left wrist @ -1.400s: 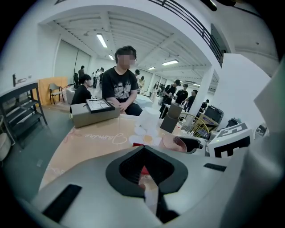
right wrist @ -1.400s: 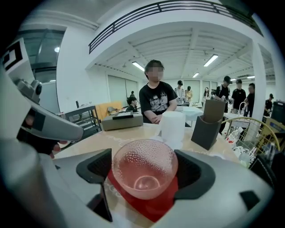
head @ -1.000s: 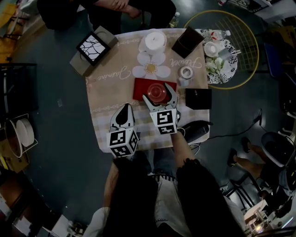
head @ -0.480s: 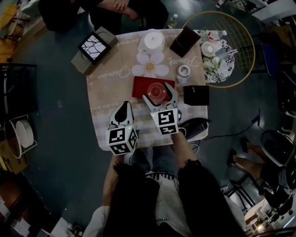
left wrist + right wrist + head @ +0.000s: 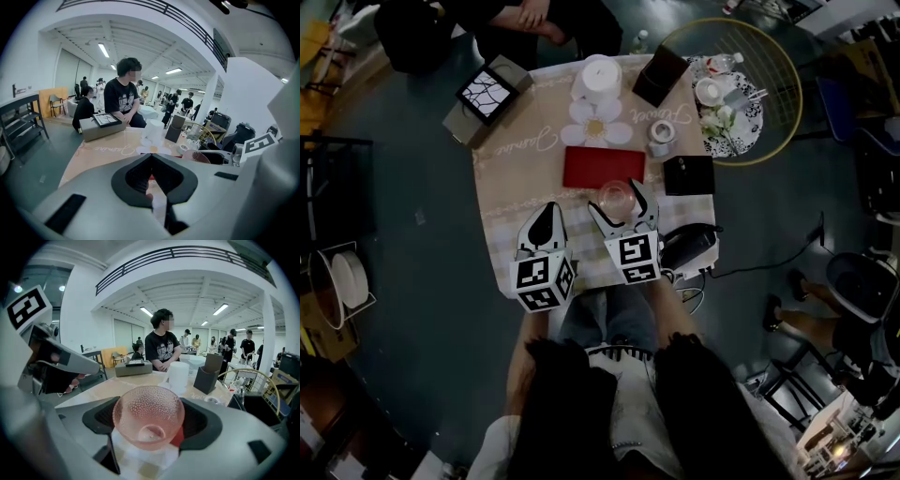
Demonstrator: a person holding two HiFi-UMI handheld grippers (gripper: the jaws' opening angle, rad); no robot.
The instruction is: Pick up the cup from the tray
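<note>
A clear pink dimpled glass cup (image 5: 617, 196) sits between the jaws of my right gripper (image 5: 619, 200), which is shut on it. In the right gripper view the cup (image 5: 147, 414) fills the space between the two dark pads, held upright above the checked cloth. The red tray (image 5: 602, 166) lies bare on the table just beyond the cup. My left gripper (image 5: 547, 213) hovers to the left of the cup over the cloth, its jaws together and nothing between them (image 5: 151, 158).
On the beige cloth table stand a white roll (image 5: 596, 75), a flower mat (image 5: 595, 127), a dark holder (image 5: 658, 75), a small tape ring (image 5: 659, 137) and a black box (image 5: 687, 174). A tablet on a box (image 5: 487, 94) sits far left. A person sits beyond the table.
The right gripper has drawn the cup off the red tray toward me; the tray now lies bare. The left gripper stayed beside it, shut.
</note>
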